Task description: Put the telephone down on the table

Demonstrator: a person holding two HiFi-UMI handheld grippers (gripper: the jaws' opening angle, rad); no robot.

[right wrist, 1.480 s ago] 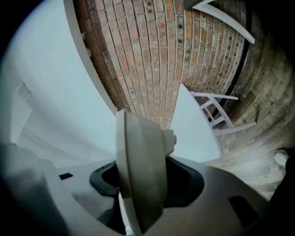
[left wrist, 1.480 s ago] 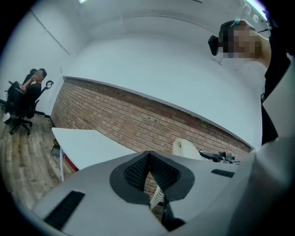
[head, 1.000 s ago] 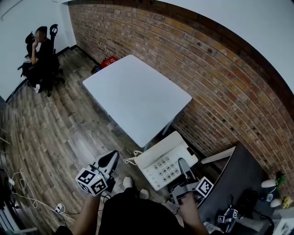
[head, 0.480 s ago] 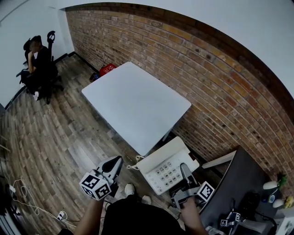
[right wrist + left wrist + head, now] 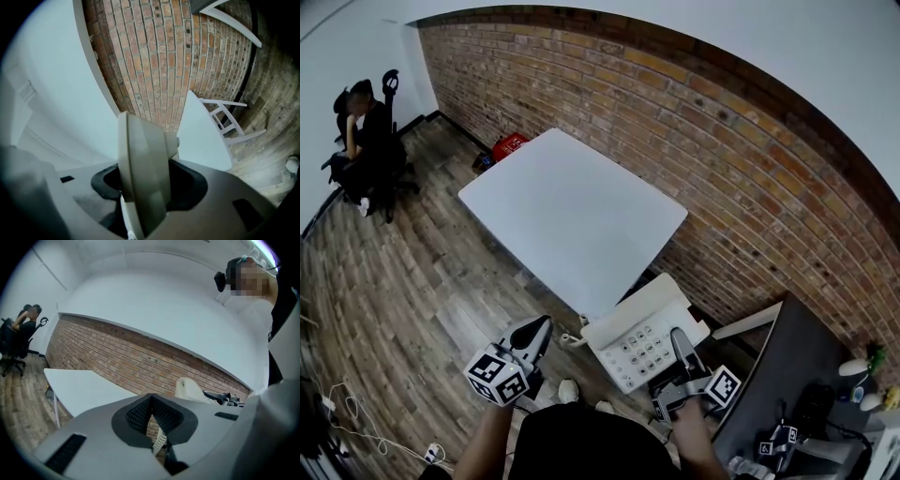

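Observation:
A cream desk telephone [image 5: 639,330] with a keypad hangs in the air off the near corner of the white table [image 5: 572,211]. My right gripper [image 5: 679,337] is shut on the phone's right edge. In the right gripper view the phone's edge [image 5: 140,164] stands upright between the jaws of the right gripper [image 5: 145,185]. My left gripper [image 5: 540,328] is to the left of the phone. Its pads meet in the left gripper view [image 5: 151,400], with the phone's coiled cord [image 5: 161,439] coming out below them. The table's top is bare.
A brick wall [image 5: 722,187] runs behind the table. A dark desk [image 5: 787,361] with small items stands at the right. A person sits in an office chair [image 5: 361,131] at the far left. A red crate [image 5: 508,145] lies by the wall and cables [image 5: 352,412] on the wood floor.
The view has swung so the table sits slightly further left. Both grippers keep their holds, and the left one has drifted a little to the right, toward the phone.

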